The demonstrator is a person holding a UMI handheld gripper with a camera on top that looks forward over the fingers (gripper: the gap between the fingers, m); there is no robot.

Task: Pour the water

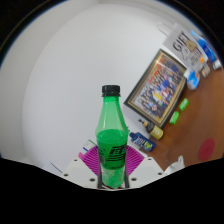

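Note:
A green plastic bottle (112,138) with a black cap stands upright between my gripper's (112,172) two fingers. The magenta pads (92,160) press against its lower body on both sides. The bottle is sealed and carries a dark label with white lettering. It appears lifted against a pale wall, with no surface visible beneath it. No cup or other vessel for water is in view.
A colourful boxed item (160,85) leans at the right, with a box marked GIFT (186,45) beyond it. Small items, one with a yellow cap (157,131), lie on a brown surface (190,135) at the right. A pale wall (60,90) fills the left.

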